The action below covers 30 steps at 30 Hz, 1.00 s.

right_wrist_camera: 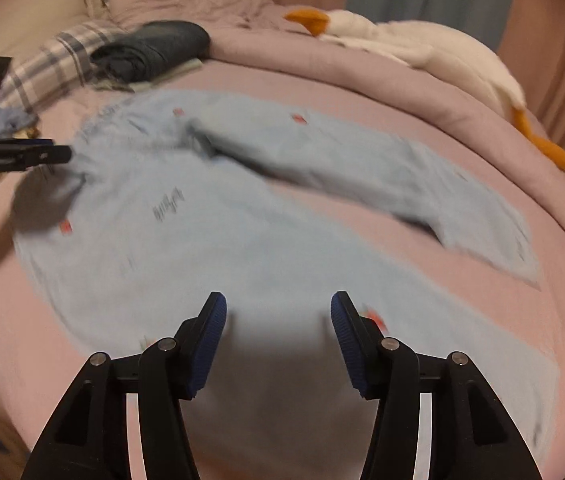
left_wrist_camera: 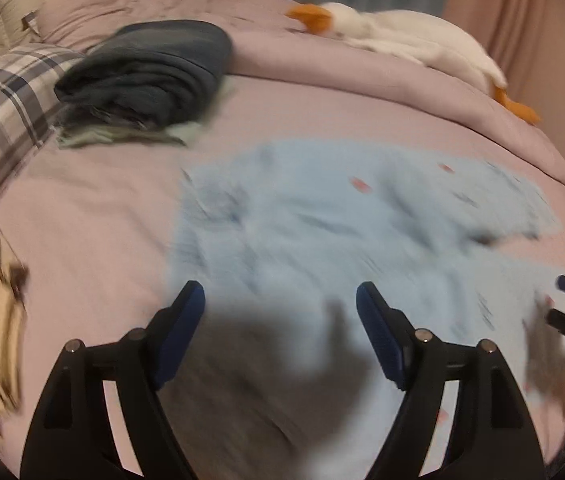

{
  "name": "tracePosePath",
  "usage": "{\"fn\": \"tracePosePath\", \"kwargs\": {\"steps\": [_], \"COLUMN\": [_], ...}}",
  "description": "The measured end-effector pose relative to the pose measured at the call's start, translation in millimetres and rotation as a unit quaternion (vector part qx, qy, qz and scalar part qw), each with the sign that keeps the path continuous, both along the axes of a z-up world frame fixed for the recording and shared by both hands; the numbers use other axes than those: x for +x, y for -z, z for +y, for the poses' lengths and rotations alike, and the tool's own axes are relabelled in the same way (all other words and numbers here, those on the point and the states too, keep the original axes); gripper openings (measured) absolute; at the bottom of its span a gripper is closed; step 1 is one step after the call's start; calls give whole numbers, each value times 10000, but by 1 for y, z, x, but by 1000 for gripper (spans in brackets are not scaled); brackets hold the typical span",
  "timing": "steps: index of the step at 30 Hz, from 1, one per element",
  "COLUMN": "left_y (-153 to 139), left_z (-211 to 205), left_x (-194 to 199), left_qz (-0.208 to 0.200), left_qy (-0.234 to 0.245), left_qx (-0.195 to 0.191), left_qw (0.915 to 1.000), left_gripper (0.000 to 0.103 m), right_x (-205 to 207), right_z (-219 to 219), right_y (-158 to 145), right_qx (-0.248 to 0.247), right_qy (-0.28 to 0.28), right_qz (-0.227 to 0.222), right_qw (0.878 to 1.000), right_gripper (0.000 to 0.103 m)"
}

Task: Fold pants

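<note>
Clearly, both the left gripper (left_wrist_camera: 280, 308) and right gripper (right_wrist_camera: 278, 316) hang spread and empty over the pale-blue pants (right_wrist_camera: 210, 216) just ahead, so a shallow pinch could bunch the legs unevenly.

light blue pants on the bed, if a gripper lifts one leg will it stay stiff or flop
The light blue pants will probably flop: they lie creased and limp, one leg bent. They look thin, so likely light. On the smooth pink sheet they may drag rather than lift cleanly.
</note>
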<state>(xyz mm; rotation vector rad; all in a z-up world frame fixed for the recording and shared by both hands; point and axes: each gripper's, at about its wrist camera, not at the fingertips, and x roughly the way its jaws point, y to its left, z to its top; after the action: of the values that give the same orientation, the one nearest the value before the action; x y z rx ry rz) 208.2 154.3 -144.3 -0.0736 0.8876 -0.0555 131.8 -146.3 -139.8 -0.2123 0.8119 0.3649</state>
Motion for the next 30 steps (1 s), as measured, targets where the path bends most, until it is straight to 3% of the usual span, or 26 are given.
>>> {"fn": "tracePosePath", "kwargs": {"steps": [3,6,9,14,20,22,24,26,27,28,30], "left_y": [0,6,10,22,35,35,33,33,33,33,31], "left_z": [17,39,46,55,67,69,68,67,67,69,71], "left_x": [32,61,89,114,126,126,124,124,124,122,117], "left_qz": [-1,159,343,601,841,896,890,887,877,906,858], "left_qy": [-55,-89,121,551,1120,1188,1344,1334,1258,1174,1087], "left_qx": [165,-227,-238,-431,-885,-976,-1007,-937,-928,-1039,-1256], "left_qw": [9998,9996,9991,9957,9862,9840,9818,9826,9838,9835,9824], "left_gripper": [78,78,78,78,79,78,64,56,45,44,37], "right_x": [29,77,133,216,259,272,285,298,300,297,284], "right_z": [19,25,30,42,47,52,48,37,32,32,39], "right_y": [-13,-28,-34,-13,7,20,26,29,29,28,24], "right_qx": [-104,17,-63,-640,-897,-1065,-1025,-643,-491,-471,-463], "right_qy": [-322,-501,-488,-563,-807,-975,-794,-632,-594,-644,-902], "right_qz": [-385,-684,-709,21,412,717,830,1222,1323,1257,1080], "right_qw": [9987,9964,9963,9964,9918,9869,9881,9884,9882,9889,9890], "right_gripper": [54,54,54,54,54,59,81,82,82,79,46]}}
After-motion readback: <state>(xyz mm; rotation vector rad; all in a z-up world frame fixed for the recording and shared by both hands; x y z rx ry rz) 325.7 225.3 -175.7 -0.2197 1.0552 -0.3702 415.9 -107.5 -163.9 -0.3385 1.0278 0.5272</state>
